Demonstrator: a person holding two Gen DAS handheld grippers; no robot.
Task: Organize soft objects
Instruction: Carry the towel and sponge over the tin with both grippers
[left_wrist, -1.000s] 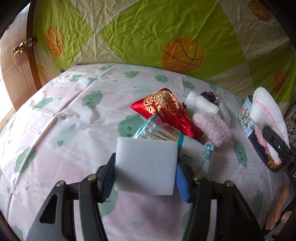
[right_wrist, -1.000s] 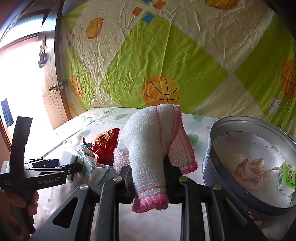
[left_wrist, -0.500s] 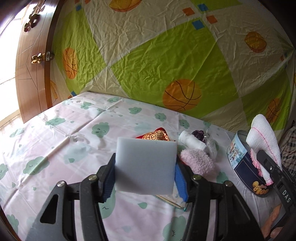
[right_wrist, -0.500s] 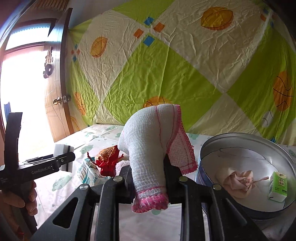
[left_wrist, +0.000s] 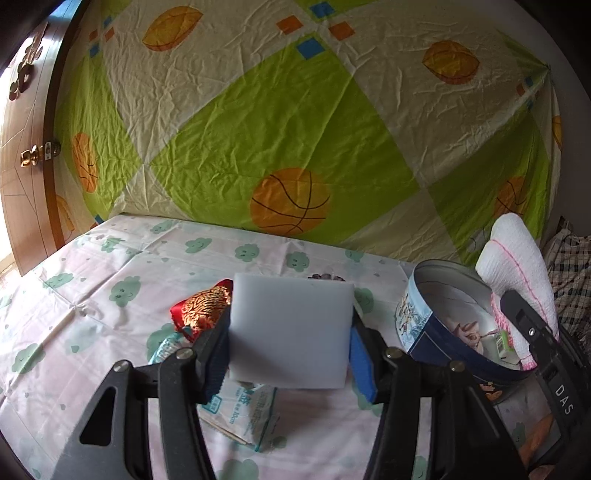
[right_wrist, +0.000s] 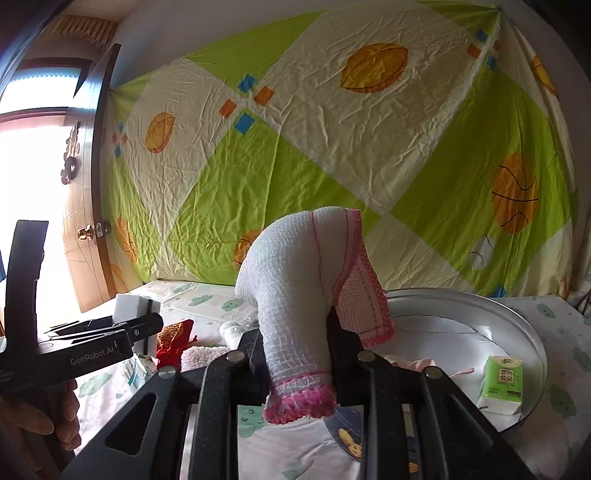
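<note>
My left gripper (left_wrist: 290, 343) is shut on a white foam sponge block (left_wrist: 291, 332) and holds it above the bed. It also shows in the right wrist view (right_wrist: 135, 314). My right gripper (right_wrist: 295, 354) is shut on a white knitted cloth with pink trim (right_wrist: 306, 280), held over the near rim of a round blue tin (left_wrist: 436, 332). The cloth shows at the right of the left wrist view (left_wrist: 517, 258). The tin (right_wrist: 517, 325) holds a pink cloth (right_wrist: 417, 363) and a green tissue pack (right_wrist: 502, 384).
On the cloud-print sheet (left_wrist: 110, 280) lie a red and gold pouch (left_wrist: 201, 308), a plastic cotton swab packet (left_wrist: 240, 410) and a fluffy pink item (right_wrist: 199, 356). A patterned sheet (left_wrist: 295, 129) hangs behind the bed. A wooden door (left_wrist: 22, 147) stands left.
My left gripper has lifted the sponge off the pile and swung right toward the tin. My right gripper has risen with the cloth and moved closer over the tin.
</note>
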